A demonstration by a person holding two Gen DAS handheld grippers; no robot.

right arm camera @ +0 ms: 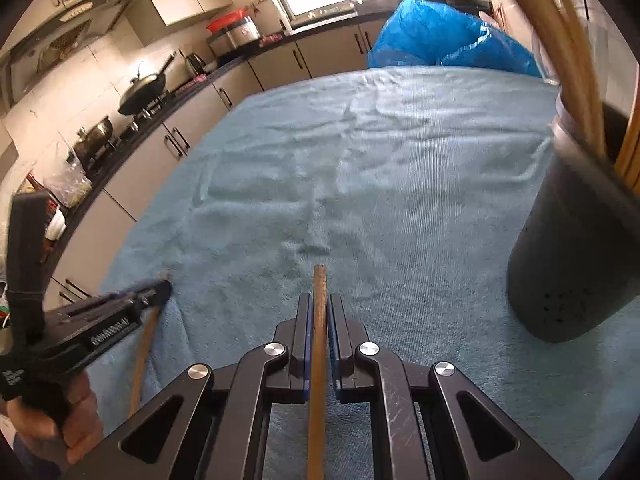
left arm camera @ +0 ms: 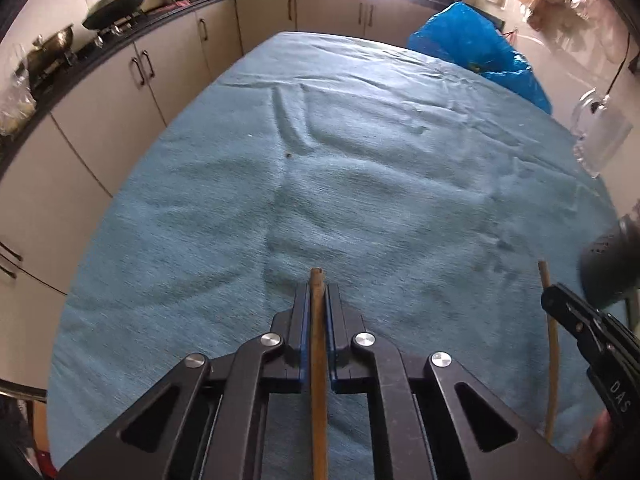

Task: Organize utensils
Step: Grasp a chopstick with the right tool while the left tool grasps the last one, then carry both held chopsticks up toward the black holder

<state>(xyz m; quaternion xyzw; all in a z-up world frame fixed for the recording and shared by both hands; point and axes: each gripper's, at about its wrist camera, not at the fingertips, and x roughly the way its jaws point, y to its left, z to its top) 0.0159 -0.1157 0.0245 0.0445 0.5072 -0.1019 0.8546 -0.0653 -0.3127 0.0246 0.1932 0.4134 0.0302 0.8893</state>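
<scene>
Your left gripper (left arm camera: pixel 319 294) is closed on a chopstick (left arm camera: pixel 318 360) — the stick runs straight between the two fingers, its tip just past them, above the blue cloth (left arm camera: pixel 360 184). Your right gripper (right arm camera: pixel 319 308) clamps a second chopstick (right arm camera: pixel 318 360) the same way. The dark holder (right arm camera: pixel 572 248) with more chopsticks (right arm camera: pixel 560 40) stands near, to its right.

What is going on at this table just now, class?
A person holds a gripper in each hand over a table covered by a blue cloth. The left gripper is shut on one wooden chopstick, and the right gripper is shut on another chopstick. A dark holder at the right already has several chopsticks standing in it. Neither held stick is in it yet.
</scene>
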